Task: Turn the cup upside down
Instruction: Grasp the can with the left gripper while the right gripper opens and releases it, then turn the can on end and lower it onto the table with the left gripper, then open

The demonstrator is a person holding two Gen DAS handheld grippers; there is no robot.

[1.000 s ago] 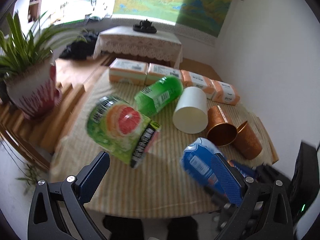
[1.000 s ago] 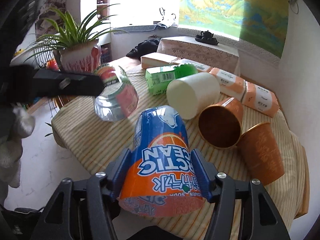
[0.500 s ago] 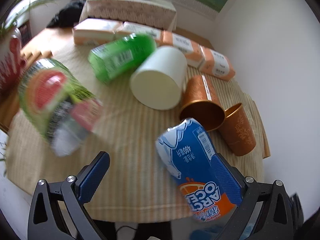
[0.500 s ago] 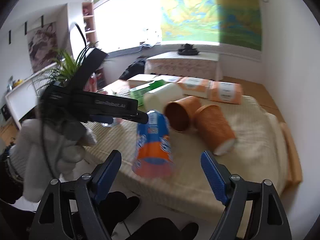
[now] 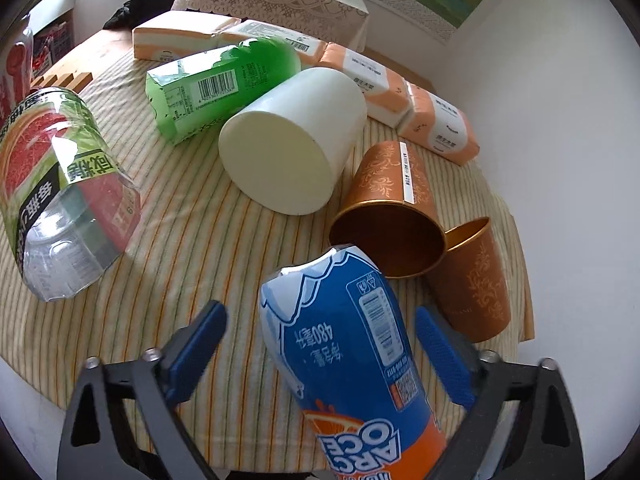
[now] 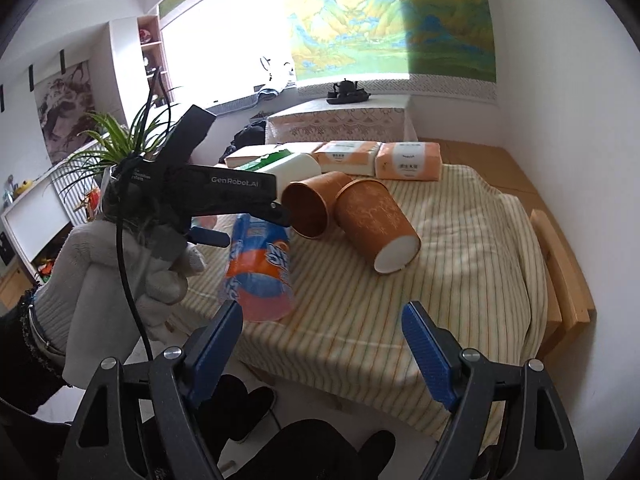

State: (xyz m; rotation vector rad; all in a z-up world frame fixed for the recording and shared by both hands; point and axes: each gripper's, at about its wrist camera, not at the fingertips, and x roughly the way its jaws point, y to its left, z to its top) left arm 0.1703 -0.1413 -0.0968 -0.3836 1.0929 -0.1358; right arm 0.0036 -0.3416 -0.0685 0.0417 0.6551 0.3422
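A blue and orange cut-bottle cup [image 5: 352, 364] stands upside down near the table's front edge. My left gripper [image 5: 320, 344] is open around it, fingers apart on both sides and not touching it. In the right wrist view the same cup [image 6: 260, 268] stands at the table's left front, with the left gripper [image 6: 256, 224] above it. My right gripper [image 6: 322, 336] is open and empty, pulled back in front of the table edge.
A white cup [image 5: 292, 144], two copper cups [image 5: 392, 208] [image 5: 472, 276], a green cut bottle [image 5: 216, 84] and a grapefruit-label cut bottle [image 5: 60, 192] lie on the striped cloth [image 5: 192, 248]. Tissue packs [image 5: 436, 124] line the back. A potted plant [image 6: 116, 152] stands left.
My right gripper let go of the blue and orange cup and drew back. My left gripper moved in around the cup, which now stands on the table.
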